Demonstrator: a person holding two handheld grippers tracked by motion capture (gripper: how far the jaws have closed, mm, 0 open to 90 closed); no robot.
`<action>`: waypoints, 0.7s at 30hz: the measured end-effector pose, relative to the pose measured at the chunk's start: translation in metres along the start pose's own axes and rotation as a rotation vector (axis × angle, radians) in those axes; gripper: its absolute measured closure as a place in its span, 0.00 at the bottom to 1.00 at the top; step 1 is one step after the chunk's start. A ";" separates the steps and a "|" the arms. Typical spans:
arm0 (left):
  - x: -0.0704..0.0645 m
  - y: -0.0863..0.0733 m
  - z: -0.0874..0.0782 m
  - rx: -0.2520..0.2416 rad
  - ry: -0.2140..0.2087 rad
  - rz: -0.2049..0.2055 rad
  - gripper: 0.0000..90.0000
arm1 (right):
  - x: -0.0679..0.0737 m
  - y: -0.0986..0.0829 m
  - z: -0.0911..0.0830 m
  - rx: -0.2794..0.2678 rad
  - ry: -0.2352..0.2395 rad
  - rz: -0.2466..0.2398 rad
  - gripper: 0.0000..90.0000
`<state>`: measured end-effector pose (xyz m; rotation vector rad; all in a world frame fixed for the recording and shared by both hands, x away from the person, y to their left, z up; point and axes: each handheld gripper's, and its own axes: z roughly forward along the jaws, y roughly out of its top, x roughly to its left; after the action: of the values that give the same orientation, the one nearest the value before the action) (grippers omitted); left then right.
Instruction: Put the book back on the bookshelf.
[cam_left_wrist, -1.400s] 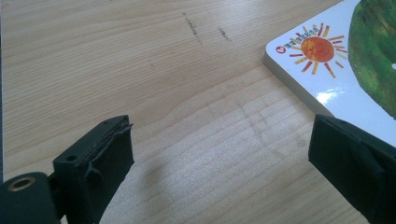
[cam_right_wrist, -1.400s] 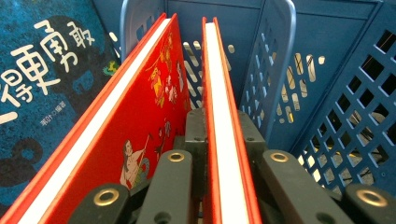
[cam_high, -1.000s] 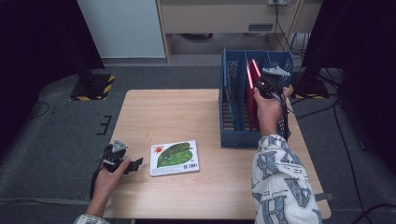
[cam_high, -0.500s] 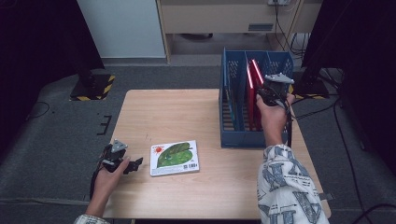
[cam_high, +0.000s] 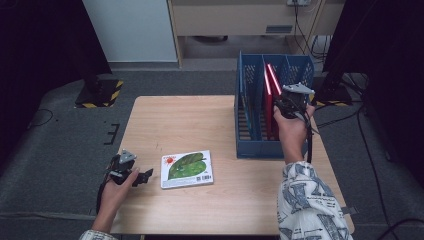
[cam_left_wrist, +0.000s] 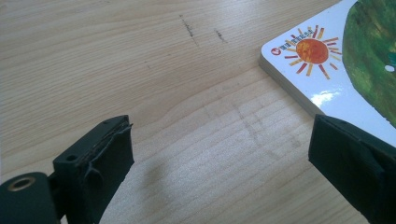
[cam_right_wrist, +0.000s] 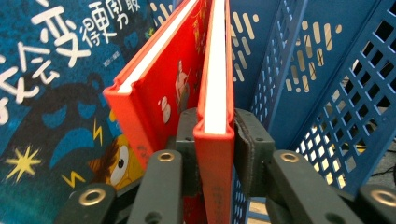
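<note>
A blue slotted book rack (cam_high: 252, 146) stands at the table's right back. Two red books lean in its middle slots. My right gripper (cam_high: 283, 102) is shut on the edge of the right-hand red book (cam_right_wrist: 214, 84); the jaws press both its covers. The other red book (cam_right_wrist: 159, 79) leans against it on the left, with a dark blue picture book (cam_right_wrist: 51, 70) beyond. A flat picture book with a green leaf and a sun (cam_high: 187, 168) lies on the table near the front. My left gripper (cam_high: 142, 176) rests open just left of that flat book (cam_left_wrist: 336, 60), with bare wood between its jaws.
The wooden table (cam_high: 190, 120) has free room across its left and middle. A yellow-and-black striped floor base (cam_high: 97, 94) stands beyond the table's left corner. Cables (cam_high: 350, 120) trail over the grey floor on the right.
The right hand with its gripper has shifted slightly toward the back at the rack, still gripping the red book. The left gripper and the flat book have not moved.
</note>
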<state>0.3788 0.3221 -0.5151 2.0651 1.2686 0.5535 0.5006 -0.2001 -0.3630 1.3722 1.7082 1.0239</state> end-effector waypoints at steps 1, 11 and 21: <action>0.000 0.000 0.000 0.000 0.000 -0.002 0.06 | 0.001 0.000 0.000 -0.002 -0.005 -0.006 0.83; 0.001 0.000 0.000 -0.003 -0.002 -0.001 0.06 | 0.007 0.005 0.008 0.008 -0.037 -0.016 0.85; 0.000 0.000 0.001 0.002 -0.002 0.003 0.06 | 0.003 0.002 0.003 -0.007 -0.004 0.003 0.77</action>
<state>0.3794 0.3216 -0.5151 2.0689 1.2653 0.5514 0.5036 -0.1962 -0.3624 1.3717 1.6987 1.0275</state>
